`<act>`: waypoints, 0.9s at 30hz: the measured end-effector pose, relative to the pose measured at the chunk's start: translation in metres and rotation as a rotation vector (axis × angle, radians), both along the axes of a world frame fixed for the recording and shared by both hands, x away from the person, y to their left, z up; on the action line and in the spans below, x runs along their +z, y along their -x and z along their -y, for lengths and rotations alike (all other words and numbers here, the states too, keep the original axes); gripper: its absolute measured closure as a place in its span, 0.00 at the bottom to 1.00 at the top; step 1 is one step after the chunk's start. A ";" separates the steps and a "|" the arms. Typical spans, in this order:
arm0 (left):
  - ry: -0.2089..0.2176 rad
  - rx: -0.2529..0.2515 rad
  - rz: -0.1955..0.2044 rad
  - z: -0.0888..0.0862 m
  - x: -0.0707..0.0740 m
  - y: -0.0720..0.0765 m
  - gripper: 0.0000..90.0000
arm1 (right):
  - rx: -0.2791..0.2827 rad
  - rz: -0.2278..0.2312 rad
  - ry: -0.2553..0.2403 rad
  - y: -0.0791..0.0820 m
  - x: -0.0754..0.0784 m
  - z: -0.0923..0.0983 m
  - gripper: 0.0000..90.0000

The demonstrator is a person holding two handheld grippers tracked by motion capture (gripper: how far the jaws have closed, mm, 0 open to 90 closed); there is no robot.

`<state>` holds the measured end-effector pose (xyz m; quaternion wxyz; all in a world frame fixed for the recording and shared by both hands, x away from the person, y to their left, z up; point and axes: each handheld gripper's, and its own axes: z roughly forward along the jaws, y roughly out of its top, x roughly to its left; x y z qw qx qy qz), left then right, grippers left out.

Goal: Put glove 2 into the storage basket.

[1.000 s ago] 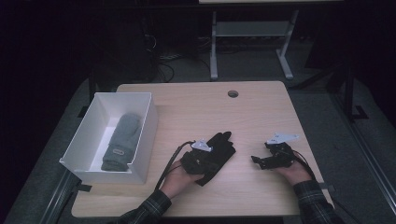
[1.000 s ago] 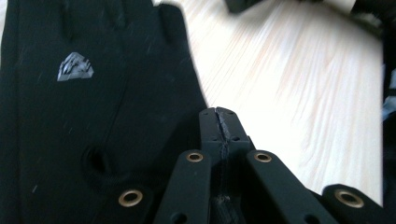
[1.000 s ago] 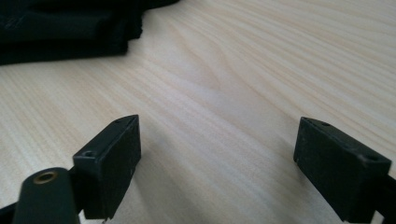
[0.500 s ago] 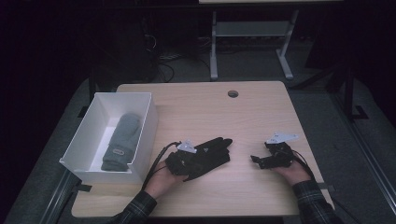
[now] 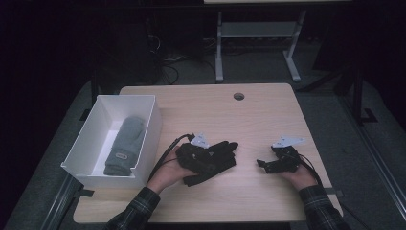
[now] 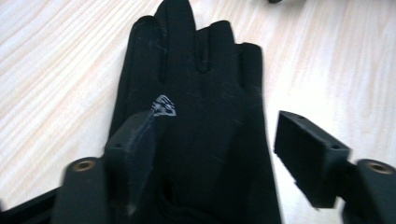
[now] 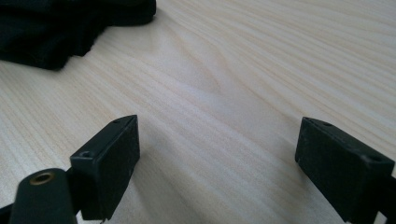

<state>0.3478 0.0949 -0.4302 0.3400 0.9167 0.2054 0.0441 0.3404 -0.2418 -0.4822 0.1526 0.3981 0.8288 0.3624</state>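
Observation:
A black glove (image 5: 218,160) lies flat mid-table; in the left gripper view the black glove (image 6: 201,93) points its fingers away and bears a small white logo (image 6: 163,106). My left gripper (image 5: 203,153) hovers over its cuff end. The left gripper (image 6: 215,126) has just been opening its jaws; the glove lies between them, and the pads are clear of the cloth. To the right, my right gripper (image 5: 263,164) rests open on the table. In its own view the right gripper (image 7: 219,154) frames bare wood, with the glove (image 7: 70,28) at the upper left.
A white box (image 5: 143,139) stands at the table's left edge with a grey mitten (image 5: 125,143) inside. A round cable hole (image 5: 238,96) sits near the far edge. Bare wood table (image 5: 206,108) stretches beyond the glove. A grey table frame (image 5: 258,28) stands on the dark floor behind.
My left gripper drew the black glove a little left and toward the person, turning it, then opened and let go. The right gripper has kept still.

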 end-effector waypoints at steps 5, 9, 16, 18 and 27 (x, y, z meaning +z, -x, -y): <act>-0.030 0.000 0.029 0.003 -0.004 -0.015 0.17 | -0.001 0.001 0.000 0.000 0.000 0.000 0.15; -0.037 -0.006 0.030 0.004 -0.009 -0.019 0.15 | -0.001 0.004 0.002 0.000 0.000 0.000 0.15; -0.049 -0.006 -0.003 0.004 -0.024 -0.023 0.14 | 0.000 0.005 0.002 0.000 0.000 0.000 0.15; -0.038 -0.005 -0.011 0.004 -0.027 -0.022 0.14 | 0.000 0.005 0.002 0.000 0.000 0.000 0.15; -0.006 -0.022 -0.051 0.001 -0.033 -0.023 0.20 | -0.001 0.005 0.002 0.000 0.000 -0.001 0.15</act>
